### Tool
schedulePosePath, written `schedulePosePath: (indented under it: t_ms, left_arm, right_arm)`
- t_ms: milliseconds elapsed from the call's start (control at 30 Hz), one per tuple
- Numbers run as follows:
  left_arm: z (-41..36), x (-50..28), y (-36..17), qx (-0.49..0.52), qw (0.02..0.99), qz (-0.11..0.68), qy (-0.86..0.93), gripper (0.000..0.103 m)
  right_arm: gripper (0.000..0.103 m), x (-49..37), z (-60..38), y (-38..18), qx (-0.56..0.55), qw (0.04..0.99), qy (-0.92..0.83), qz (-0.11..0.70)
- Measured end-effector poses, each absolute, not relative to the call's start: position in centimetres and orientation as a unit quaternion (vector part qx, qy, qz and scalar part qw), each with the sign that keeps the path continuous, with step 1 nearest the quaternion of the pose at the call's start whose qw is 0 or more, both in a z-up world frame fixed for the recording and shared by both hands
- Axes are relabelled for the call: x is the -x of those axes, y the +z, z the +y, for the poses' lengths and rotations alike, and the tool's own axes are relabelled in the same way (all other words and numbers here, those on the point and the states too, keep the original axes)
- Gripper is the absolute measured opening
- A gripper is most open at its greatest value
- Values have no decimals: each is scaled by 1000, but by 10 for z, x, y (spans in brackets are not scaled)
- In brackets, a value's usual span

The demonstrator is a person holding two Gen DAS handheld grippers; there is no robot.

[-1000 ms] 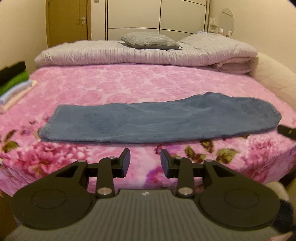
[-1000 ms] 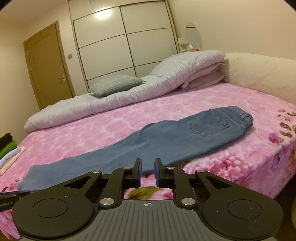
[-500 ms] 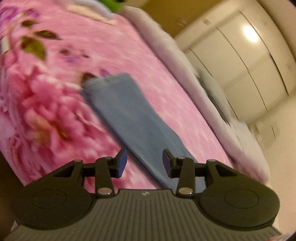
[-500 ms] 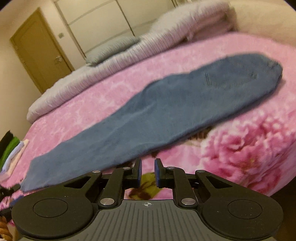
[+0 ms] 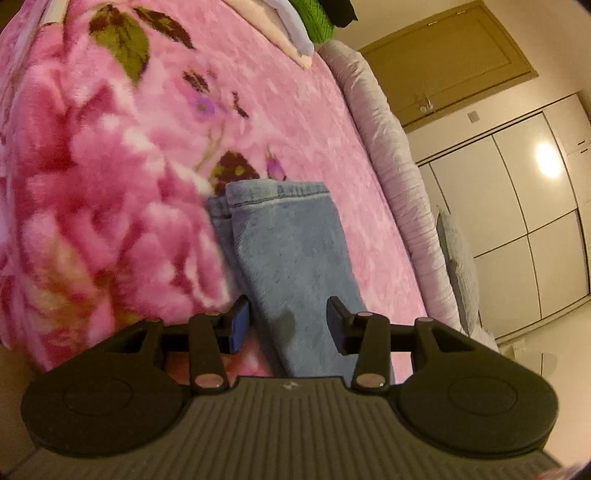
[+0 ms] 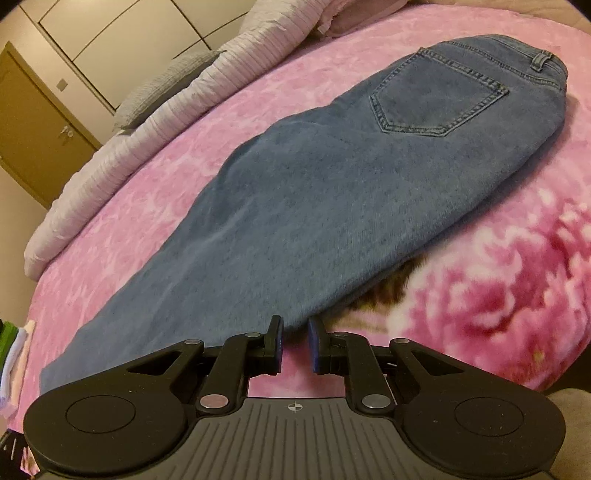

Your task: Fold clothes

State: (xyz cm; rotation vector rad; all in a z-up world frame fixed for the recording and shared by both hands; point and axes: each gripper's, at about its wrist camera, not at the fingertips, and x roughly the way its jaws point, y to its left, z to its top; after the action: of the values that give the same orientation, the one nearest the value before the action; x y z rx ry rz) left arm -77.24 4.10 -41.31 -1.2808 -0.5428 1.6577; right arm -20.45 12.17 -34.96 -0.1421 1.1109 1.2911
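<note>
I see the jeans (image 6: 314, 206) lying lengthwise, legs stacked, on the bed (image 5: 295, 122), my left gripper (image 5: 288, 325) wide open over the hems, right gripper (image 6: 295, 343) narrowly open at the near edge; heavy, limp denim, best pinched at hems and waistband.

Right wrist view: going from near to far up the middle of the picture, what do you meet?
Right gripper → near edge of the jeans → pink floral blanket → rolled grey quilt → grey pillow → white wardrobe doors.
</note>
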Motion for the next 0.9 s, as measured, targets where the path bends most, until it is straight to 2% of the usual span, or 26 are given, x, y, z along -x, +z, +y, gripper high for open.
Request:
schedulePosePath:
  t_ms: [100,167,333,500,600,700,733,800,833,900]
  left_arm:
    - [46,769,-409,505,483,-210,684,37]
    - [54,761,-400,478,501,-163,703,13]
    - [75,711,-347,336,588,-12,735,8]
    - [86,619,-300,203,702,77,679,8]
    - [87,557,-297,179,769,92,607,8]
    - [96,500,-322,196,818,128,526,13]
    - [102,484,-333,214,826,156,498,20]
    - [109,450,-364,237,826,230,457,19]
    - [107,439,-372,231,825,260,446,19]
    - [95,432,-370,206,836,275,429,26]
  right_arm:
    - [15,199,125,-352,52,651,570,499]
    - [15,193,123,-352,45,647,572,502]
    - [15,178,120,-353,28,639,577,508]
    - [15,157,114,-337,30,662,582,472]
    - [15,140,111,-327,17,675,582,453]
    - [15,123,108,-321,8,687,576,442]
    - [15,118,107,-321,4,690,573,442]
    - [15,110,105,-321,-3,690,566,450]
    - [15,106,104,-322,-7,690,563,455]
    - [15,100,101,-322,-15,689,558,463]
